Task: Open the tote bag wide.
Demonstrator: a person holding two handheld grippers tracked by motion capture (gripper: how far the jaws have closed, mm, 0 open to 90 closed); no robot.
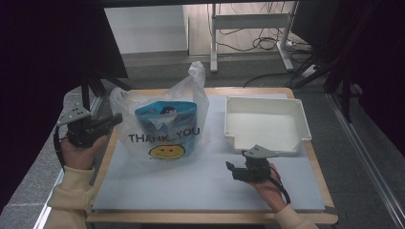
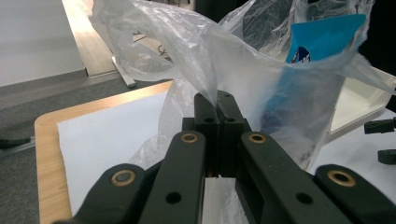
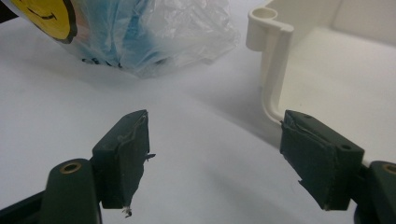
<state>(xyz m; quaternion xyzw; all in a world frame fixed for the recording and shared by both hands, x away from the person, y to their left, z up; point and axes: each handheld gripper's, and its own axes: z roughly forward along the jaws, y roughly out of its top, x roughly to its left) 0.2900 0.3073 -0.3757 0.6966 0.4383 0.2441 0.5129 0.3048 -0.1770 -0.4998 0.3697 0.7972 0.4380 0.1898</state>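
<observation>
High view: the clear plastic bag printed "THANK YOU" with a yellow smiley (image 1: 162, 126) stands upright at the table's left, a blue pouch (image 1: 166, 117) inside; the left gripper (image 1: 112, 119) meets its left edge, while the right gripper (image 1: 232, 170) rests on the pale mat, well apart from the bag, just before the white plastic tray (image 1: 266, 124). Left gripper view: jaws clenched on a fold of bag film (image 2: 205, 70) — the bag rises straight ahead. Right gripper view: jaws released, nothing between; the bag lies ahead-left, the tray right.

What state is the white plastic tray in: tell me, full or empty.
Empty. The white plastic tray shows a bare white floor in the high view, and its inside is bare too in the right gripper view.
</observation>
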